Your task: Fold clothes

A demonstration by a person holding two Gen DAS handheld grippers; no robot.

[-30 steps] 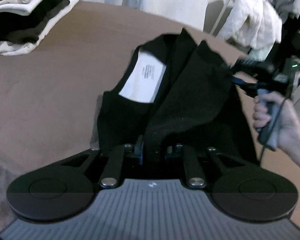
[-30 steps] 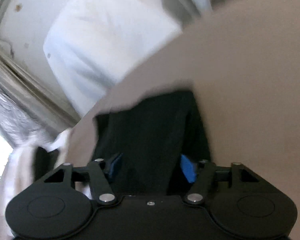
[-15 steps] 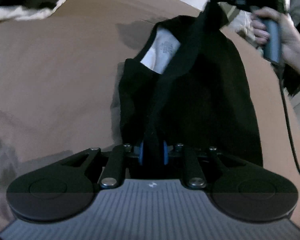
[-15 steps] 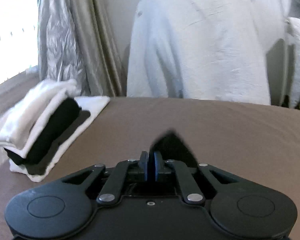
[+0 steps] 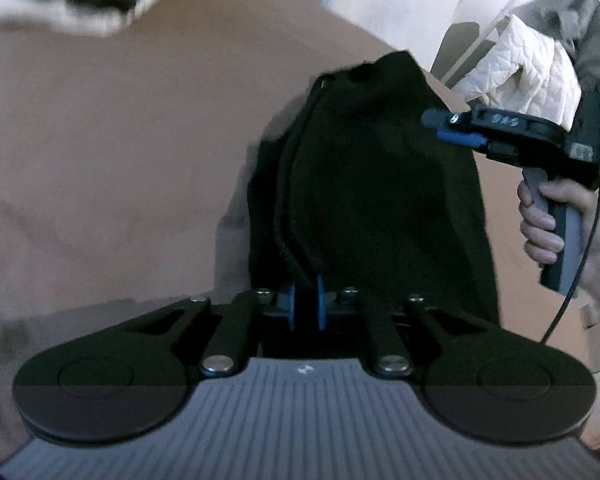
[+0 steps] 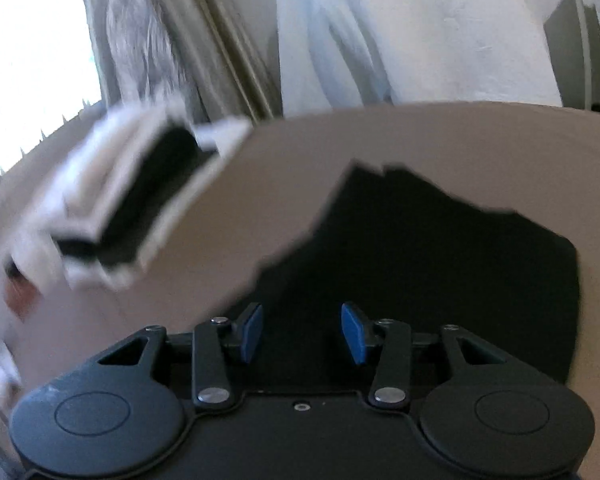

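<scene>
Left gripper (image 5: 306,307) pinches black garment (image 5: 380,184); right gripper (image 6: 302,332) opening, empty; no legible writing.

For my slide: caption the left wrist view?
Left tongs pinch black garment; right tongs opening, released.

Brown cloth-covered surface (image 5: 120,160), black garment (image 5: 372,200) lying folded near its right edge, stack of folded white and black clothes (image 6: 132,204) at far left corner
</scene>
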